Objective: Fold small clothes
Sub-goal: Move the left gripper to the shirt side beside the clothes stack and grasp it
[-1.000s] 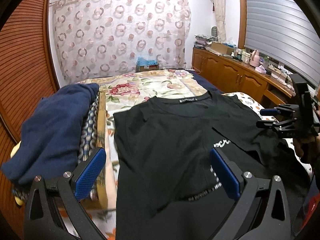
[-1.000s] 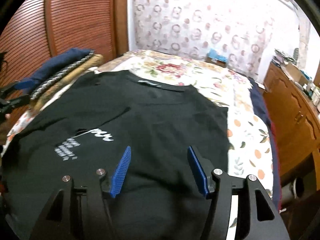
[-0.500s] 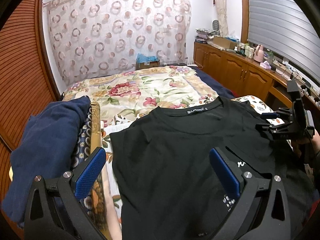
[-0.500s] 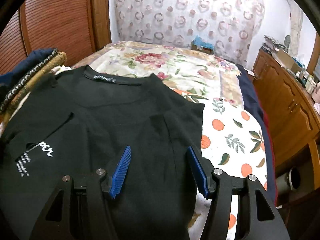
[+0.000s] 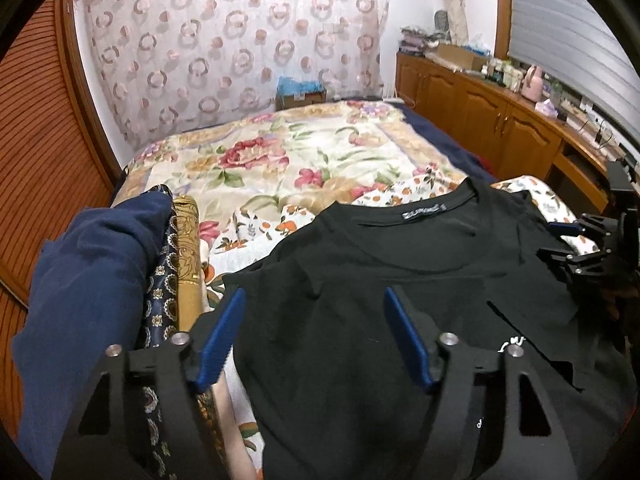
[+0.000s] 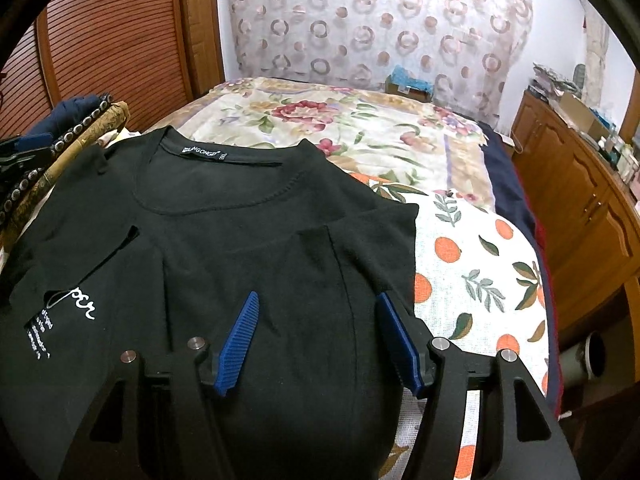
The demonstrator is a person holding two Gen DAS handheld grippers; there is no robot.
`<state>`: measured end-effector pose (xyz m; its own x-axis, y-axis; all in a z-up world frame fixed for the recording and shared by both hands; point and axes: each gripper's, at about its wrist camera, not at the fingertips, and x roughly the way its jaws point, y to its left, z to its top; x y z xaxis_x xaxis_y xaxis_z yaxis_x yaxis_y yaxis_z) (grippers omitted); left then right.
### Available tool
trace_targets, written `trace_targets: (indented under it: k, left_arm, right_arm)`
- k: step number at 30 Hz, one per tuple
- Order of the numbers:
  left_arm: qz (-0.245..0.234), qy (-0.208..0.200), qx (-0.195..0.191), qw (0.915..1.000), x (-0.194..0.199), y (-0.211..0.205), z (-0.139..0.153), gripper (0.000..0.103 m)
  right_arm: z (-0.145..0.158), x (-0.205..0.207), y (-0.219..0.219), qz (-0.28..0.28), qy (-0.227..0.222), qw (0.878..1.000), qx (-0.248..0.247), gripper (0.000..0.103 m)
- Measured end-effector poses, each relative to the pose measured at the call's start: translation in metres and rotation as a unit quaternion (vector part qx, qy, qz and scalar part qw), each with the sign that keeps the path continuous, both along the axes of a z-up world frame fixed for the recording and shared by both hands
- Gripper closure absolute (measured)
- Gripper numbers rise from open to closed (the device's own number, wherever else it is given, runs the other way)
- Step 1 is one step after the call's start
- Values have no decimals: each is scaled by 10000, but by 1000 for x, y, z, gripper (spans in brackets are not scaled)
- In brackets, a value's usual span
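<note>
A black T-shirt (image 5: 360, 280) lies flat on the bed, collar away from me, both sleeves folded inward. It also shows in the right wrist view (image 6: 240, 240), with white lettering at its left side. My left gripper (image 5: 314, 320) is open and empty, hovering over the shirt's left edge. My right gripper (image 6: 318, 322) is open and empty, above the shirt's right part near the folded sleeve. The right gripper also shows at the right edge of the left wrist view (image 5: 576, 244).
A stack of folded clothes with a navy garment (image 5: 88, 280) on top lies left of the shirt. The bed has a floral cover (image 5: 280, 160) and an orange-print sheet (image 6: 480, 264). Wooden cabinets (image 6: 580, 200) run along the right. A slatted wooden wall (image 5: 36, 140) stands left.
Both grippers have pulled back toward me, so the shirt's collar sits nearer in view. The left gripper's jaws have narrowed but remain open. The shirt has not moved.
</note>
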<state>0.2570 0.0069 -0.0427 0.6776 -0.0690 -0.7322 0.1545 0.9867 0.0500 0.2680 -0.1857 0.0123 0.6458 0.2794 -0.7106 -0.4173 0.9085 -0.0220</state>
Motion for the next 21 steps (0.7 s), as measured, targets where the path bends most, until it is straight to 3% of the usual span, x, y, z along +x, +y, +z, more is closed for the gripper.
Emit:
trace_targets:
  k: [8, 18, 19, 21]
  left_arm:
    - [216, 694, 290, 9969, 30, 13, -27, 52]
    - [354, 997, 518, 9930, 39, 13, -49, 53]
    - [354, 1004, 527, 9929, 39, 13, -50, 56]
    - [345, 1021, 511, 9929, 40, 14, -50, 88]
  right_arm:
    - [0, -2, -2, -4, -8, 10000, -7, 38]
    - [0, -2, -3, 1, -8, 10000, -15, 37]
    - [0, -2, -3, 0, -9, 10000, -16, 37]
    - [0, -2, -3, 3, -10, 10000, -14, 37]
